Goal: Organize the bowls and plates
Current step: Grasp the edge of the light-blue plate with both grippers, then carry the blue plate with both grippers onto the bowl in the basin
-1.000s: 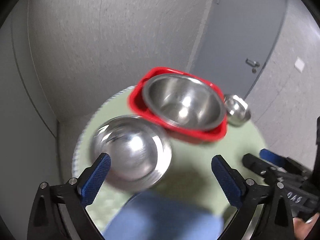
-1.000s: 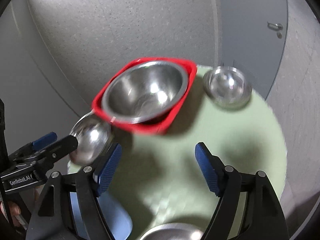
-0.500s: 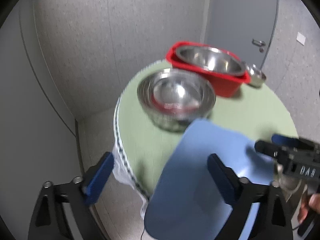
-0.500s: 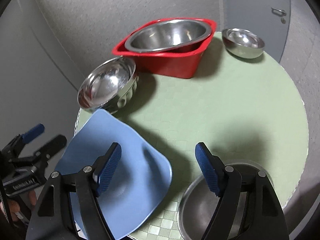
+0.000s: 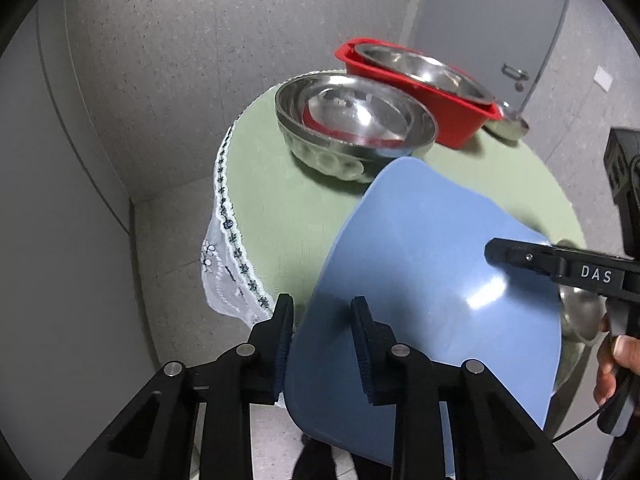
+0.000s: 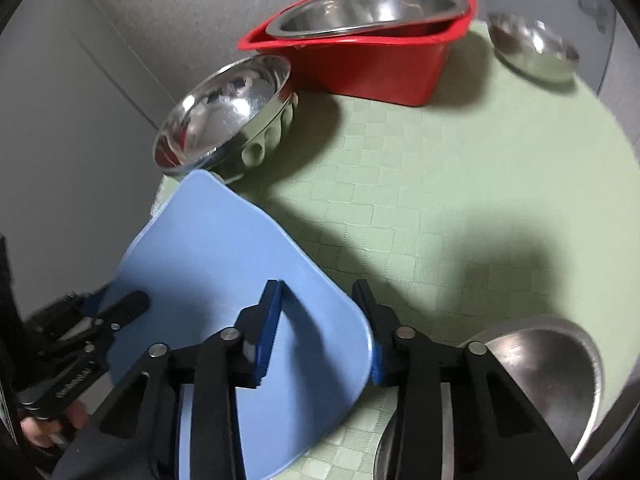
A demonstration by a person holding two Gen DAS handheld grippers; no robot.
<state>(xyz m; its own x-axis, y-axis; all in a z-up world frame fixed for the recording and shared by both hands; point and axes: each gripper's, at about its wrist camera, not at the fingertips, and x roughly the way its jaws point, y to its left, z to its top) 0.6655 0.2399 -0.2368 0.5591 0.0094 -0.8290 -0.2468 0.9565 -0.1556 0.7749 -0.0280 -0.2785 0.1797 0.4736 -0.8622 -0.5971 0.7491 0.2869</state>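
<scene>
Now both grippers (image 5: 322,340) (image 6: 320,328) just closing on blue plate (image 5: 420,272), steel bowl (image 6: 368,8) inside red tub (image 6: 372,64)

The left gripper (image 5: 322,344) has just been closing, and its blue pads straddle the near left edge of the blue plate (image 5: 432,280). Beyond the plate, nested steel bowls (image 5: 354,126) sit on the green round table (image 5: 276,200), with a red basin (image 5: 424,92) holding another steel bowl (image 5: 424,72) behind them. The right gripper (image 5: 560,268) reaches over the plate's right side.
</scene>
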